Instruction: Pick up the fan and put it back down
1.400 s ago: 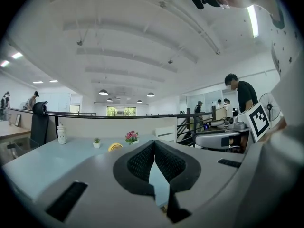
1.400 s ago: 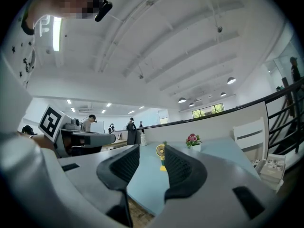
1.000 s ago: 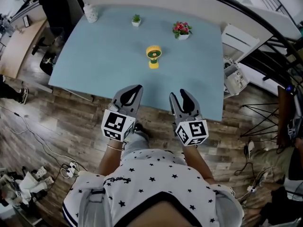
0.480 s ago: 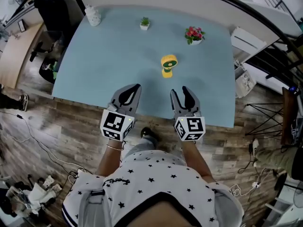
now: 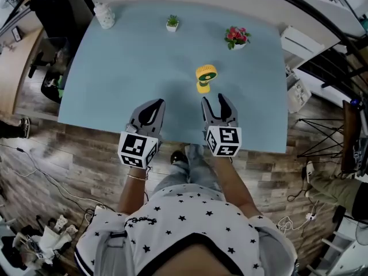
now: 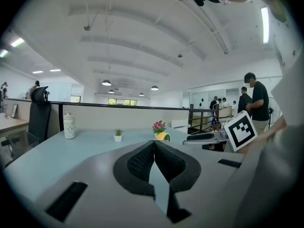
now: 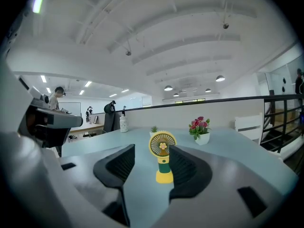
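Observation:
A small yellow fan (image 5: 204, 77) with a green stem stands upright on the pale blue table (image 5: 132, 68). In the right gripper view the fan (image 7: 163, 161) stands ahead, in line with the gap between the jaws, apart from them. My right gripper (image 5: 218, 109) is just short of the fan, its jaws opening with nothing between them. My left gripper (image 5: 148, 111) is over the table's near edge, left of the fan, with its jaws closed together on nothing. The left gripper view shows the fan (image 6: 163, 136) as a yellow sliver beyond the jaws.
At the table's far side stand a pink flower pot (image 5: 237, 37), a small green plant pot (image 5: 172, 23) and a white jar (image 5: 104, 15). A white chair (image 5: 299, 42) is to the right. Cables (image 5: 34, 160) lie on the wooden floor. People (image 6: 254, 99) stand beyond the table.
Both grippers have moved forward over the table's near edge, toward the fan. The right gripper's jaws stand wider apart than before. The fan has not moved on the table.

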Demonstrator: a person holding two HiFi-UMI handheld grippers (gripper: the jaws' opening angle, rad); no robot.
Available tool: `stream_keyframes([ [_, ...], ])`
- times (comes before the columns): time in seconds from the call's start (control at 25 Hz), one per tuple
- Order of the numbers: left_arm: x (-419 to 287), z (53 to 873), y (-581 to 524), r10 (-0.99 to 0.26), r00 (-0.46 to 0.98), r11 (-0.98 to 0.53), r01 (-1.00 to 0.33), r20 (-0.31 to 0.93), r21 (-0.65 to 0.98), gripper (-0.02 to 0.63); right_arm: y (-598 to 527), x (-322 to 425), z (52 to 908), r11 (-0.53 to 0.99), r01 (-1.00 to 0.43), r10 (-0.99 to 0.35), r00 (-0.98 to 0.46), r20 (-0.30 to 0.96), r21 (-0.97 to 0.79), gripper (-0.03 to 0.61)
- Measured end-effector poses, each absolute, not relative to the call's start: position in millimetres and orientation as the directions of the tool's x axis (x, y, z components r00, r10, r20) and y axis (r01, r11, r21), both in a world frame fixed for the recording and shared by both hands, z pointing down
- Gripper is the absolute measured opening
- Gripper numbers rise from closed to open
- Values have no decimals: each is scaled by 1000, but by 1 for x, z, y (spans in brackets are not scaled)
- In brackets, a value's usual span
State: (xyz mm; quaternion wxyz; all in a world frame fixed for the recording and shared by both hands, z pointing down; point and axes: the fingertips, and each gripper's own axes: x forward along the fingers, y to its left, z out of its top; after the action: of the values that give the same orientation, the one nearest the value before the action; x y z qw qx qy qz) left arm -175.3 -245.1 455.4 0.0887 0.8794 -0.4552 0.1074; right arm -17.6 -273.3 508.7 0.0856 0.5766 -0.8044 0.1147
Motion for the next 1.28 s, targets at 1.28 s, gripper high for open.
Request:
stream_keyframes([
  [1.28, -201, 497, -297, -801, 421, -439, -897, 426, 60, 28, -373, -29, 613, 383, -924, -833, -348, 429, -6, 228],
])
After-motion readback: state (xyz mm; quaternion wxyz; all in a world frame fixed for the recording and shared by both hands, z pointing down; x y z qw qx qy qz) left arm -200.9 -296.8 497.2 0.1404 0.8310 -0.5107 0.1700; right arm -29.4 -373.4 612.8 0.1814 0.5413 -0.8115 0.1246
